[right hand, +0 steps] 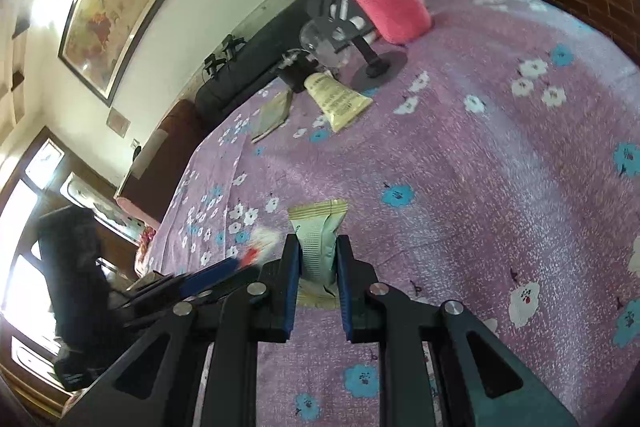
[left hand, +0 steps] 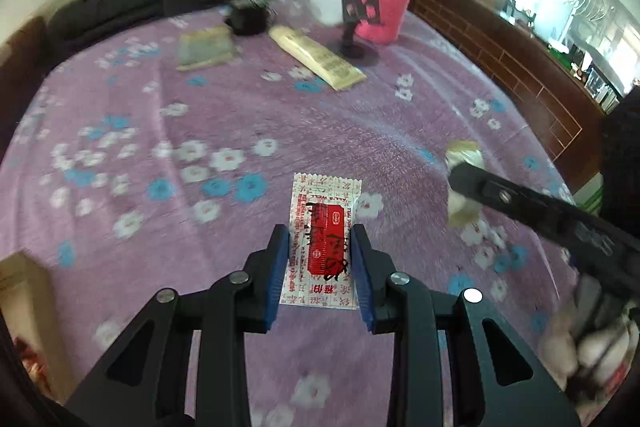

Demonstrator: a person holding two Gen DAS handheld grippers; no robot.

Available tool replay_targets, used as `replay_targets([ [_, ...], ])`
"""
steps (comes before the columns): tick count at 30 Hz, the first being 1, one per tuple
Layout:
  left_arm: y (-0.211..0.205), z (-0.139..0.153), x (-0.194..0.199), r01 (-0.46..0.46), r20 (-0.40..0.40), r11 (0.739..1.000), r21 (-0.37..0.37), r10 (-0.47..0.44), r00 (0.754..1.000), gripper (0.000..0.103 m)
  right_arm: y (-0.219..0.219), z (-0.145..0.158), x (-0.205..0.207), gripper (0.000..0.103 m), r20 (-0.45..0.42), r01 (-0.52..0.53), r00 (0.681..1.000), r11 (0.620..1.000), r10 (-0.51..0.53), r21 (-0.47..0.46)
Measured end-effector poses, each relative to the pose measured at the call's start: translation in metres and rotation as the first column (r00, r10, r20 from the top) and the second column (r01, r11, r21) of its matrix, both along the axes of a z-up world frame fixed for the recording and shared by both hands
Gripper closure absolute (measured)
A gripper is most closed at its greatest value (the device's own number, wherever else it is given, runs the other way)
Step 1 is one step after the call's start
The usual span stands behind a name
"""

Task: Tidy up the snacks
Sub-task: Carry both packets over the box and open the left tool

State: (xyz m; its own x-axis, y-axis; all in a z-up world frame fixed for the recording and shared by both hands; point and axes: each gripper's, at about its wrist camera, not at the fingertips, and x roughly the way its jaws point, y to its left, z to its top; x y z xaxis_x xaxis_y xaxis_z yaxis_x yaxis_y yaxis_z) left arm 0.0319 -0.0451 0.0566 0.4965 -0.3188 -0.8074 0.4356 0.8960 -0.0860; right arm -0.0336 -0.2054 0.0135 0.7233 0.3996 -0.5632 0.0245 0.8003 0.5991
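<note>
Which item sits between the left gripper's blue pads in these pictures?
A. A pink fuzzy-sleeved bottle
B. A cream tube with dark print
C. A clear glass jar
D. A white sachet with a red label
D: in the left wrist view, the white sachet with a red label lies between the pads of the left gripper, while the pink bottle and cream tube stay far back on the purple floral cloth.

L tongs & R tongs both clamped on a packet, blue pads pressing its sides.
</note>
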Motion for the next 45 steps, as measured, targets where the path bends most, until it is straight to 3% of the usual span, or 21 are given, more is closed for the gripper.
replay_targets([
  [6,0.069,0.047,-0.055,-0.124,0.099,0.99,-0.062,0.13,0.986,0.07,0.025,0.018,-0.008,0.087,0.065,-0.066,0.996,0.997,0.069,-0.036],
  [11,0.145,0.06,-0.093,-0.267,0.105,0.953,-0.144,0.283,0.953,0.07,0.071,0.034,-0.019,0.087,0.091,-0.146,0.983,0.983,0.157,-0.114],
  [13,0.177,0.061,-0.104,-0.327,0.1,0.931,-0.162,0.346,0.933,0.07,0.096,0.043,-0.027,0.087,0.095,-0.21,0.971,0.973,0.218,-0.091],
  [19,0.258,0.058,-0.126,-0.478,0.101,0.858,-0.186,0.501,0.86,0.07,0.192,0.075,-0.046,0.087,0.124,-0.404,0.901,0.908,0.416,-0.11],
  [24,0.31,0.044,-0.123,-0.547,0.054,0.816,-0.187,0.565,0.823,0.07,0.271,0.07,-0.045,0.087,0.064,-0.506,0.851,0.847,0.52,-0.163],
  [31,0.342,0.014,-0.093,-0.586,0.004,0.8,-0.126,0.591,0.806,0.07,0.344,0.042,-0.034,0.087,-0.061,-0.571,0.817,0.788,0.573,-0.23],
  [39,0.355,0.003,-0.083,-0.625,0.007,0.774,-0.098,0.629,0.777,0.066,0.38,0.019,-0.018,0.087,-0.128,-0.582,0.811,0.768,0.571,-0.268],
  [43,0.355,0.01,-0.09,-0.634,0.055,0.768,-0.093,0.639,0.767,0.039,0.395,0.017,-0.016,0.085,-0.112,-0.572,0.812,0.741,0.573,-0.352],
  [45,0.356,0.014,-0.094,-0.637,0.081,0.766,-0.087,0.643,0.762,0.035,0.394,0.019,-0.017,0.085,-0.097,-0.575,0.808,0.742,0.581,-0.345],
])
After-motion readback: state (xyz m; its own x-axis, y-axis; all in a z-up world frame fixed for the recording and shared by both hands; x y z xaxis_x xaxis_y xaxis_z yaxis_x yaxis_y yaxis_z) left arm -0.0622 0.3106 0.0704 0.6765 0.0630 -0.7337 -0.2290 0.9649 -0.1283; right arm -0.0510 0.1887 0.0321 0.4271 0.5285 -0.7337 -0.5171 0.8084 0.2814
